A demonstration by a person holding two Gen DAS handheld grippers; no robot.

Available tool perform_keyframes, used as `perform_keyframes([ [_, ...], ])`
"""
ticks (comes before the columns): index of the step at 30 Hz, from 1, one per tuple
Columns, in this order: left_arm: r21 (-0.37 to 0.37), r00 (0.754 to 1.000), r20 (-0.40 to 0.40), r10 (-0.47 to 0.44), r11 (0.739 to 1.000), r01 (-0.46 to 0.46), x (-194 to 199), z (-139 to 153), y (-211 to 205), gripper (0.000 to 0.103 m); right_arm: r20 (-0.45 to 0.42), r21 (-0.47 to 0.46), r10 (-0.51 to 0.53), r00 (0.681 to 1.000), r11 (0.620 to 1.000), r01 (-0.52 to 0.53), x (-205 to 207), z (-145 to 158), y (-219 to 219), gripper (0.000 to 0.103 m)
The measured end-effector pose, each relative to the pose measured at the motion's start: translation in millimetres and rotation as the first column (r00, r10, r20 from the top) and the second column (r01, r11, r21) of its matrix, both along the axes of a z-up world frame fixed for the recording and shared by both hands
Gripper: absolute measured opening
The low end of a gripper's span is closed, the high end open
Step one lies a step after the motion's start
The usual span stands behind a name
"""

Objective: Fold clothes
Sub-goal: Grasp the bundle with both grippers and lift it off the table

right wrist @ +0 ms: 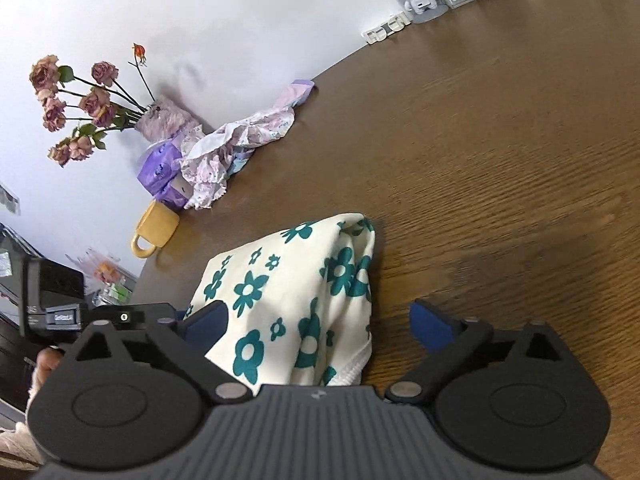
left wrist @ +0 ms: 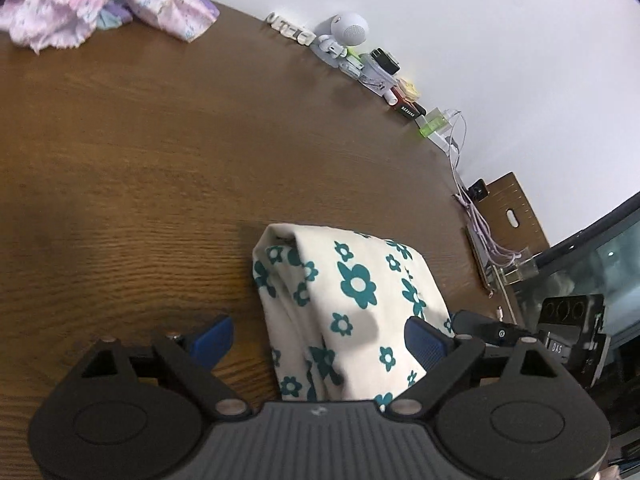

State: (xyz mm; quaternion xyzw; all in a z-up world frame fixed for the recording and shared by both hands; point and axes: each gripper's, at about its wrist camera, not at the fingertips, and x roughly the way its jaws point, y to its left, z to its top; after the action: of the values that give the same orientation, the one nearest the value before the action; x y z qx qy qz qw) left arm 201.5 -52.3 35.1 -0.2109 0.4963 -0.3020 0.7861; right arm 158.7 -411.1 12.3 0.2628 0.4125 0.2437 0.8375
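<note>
Tools (left wrist: 318, 340) (right wrist: 316, 326) both wide, nothing gripped; folded floral cloth (left wrist: 352, 300) w/ bare table (left wrist: 140, 160) beyond

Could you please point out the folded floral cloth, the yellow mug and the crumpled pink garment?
Folded floral cloth (left wrist: 352, 292): left wrist view, on its top face.
Yellow mug (right wrist: 157, 225): right wrist view, on its side wall.
Crumpled pink garment (left wrist: 60, 8): left wrist view, on its bunched middle.

Cream cloth (left wrist: 352, 300) — teal flowers; pink garment (left wrist: 92, 0) — pale print.
</note>
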Motion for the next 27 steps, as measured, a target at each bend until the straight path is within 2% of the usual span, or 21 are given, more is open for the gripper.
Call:
perform_keyframes([
  [8,-0.029,1.000,-0.013,-0.001,1.000,0.000,4.7,-13.1,-2.8,0.093,-0.018,0.053,0.003,1.000,0.999,-0.002,6.2,-11.6,-4.4,0.102],
  [10,-0.058,1.000,-0.011,-0.001,0.998,0.000,6.7,-16.0,-2.6,0.096,-0.020,0.069,0.005,1.000,0.998,-0.004,7.8,-12.3,-5.2,0.102],
  [12,-0.092,1.000,-0.005,-0.008,0.996,0.008,7.5,-18.7,-2.4,0.103,-0.018,0.086,0.008,1.000,0.996,-0.006,9.4,-13.5,-6.1,0.102],
  [22,-0.156,0.999,0.040,-0.026,0.987,0.032,8.1,-24.6,-8.4,0.103,0.004,0.152,0.018,1.000,0.988,-0.019,11.2,-18.6,-7.9,0.102],
  [24,-0.157,0.999,0.043,-0.028,0.987,0.034,7.9,-24.9,-8.4,0.103,0.013,0.151,0.021,1.000,0.988,-0.023,10.6,-18.6,-6.7,0.102],
  [27,-0.119,0.997,0.065,-0.035,0.992,0.043,5.0,-22.4,-11.6,0.101,0.020,0.147,0.025,1.000,0.989,-0.027,9.4,-18.0,-5.8,0.102],
])
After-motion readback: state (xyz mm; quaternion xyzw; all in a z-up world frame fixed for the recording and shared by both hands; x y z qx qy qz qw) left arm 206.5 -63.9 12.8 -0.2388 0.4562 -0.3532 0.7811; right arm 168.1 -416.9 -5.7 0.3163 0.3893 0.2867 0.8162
